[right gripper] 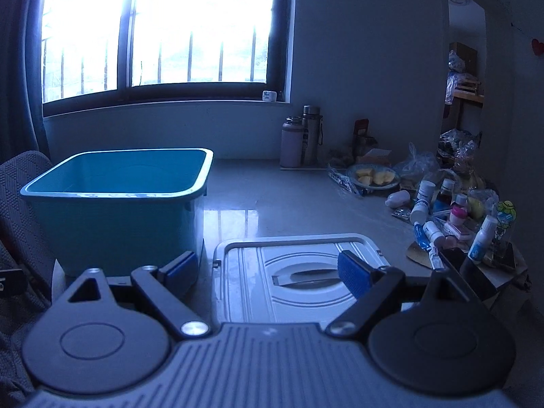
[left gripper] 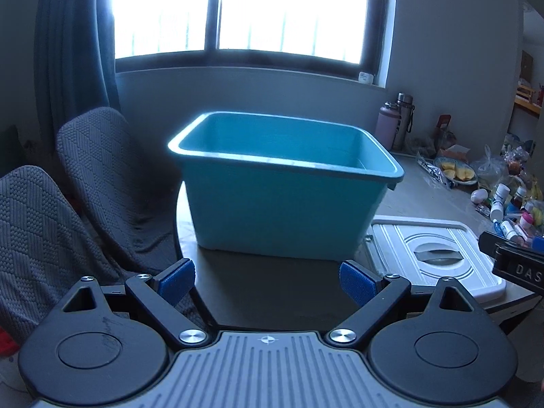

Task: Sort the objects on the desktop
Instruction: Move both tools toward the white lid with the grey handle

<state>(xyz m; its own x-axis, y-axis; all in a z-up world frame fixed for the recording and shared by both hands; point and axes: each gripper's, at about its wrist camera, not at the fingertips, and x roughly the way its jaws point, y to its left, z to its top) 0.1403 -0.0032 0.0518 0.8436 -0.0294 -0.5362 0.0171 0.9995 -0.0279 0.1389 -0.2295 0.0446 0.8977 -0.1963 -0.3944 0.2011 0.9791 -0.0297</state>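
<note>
A teal plastic bin [left gripper: 282, 204] stands on the grey table, straight ahead of my left gripper [left gripper: 267, 280], which is open and empty. The bin also shows at the left in the right wrist view [right gripper: 115, 217]. A white lid [right gripper: 295, 272] with a recessed handle lies flat beside the bin, under my right gripper [right gripper: 268, 272], which is open and empty. The lid also shows in the left wrist view [left gripper: 431, 255]. A heap of small bottles and tubes [right gripper: 438, 217] lies at the right. The right gripper's body shows at the left wrist view's right edge [left gripper: 516, 265].
Two flasks [right gripper: 301, 139] stand by the back wall. A plate of cut fruit [right gripper: 374, 176] and plastic bags [right gripper: 421, 163] lie behind the bottles. Chairs with grey covers [left gripper: 61, 197] stand left of the table. A window is behind.
</note>
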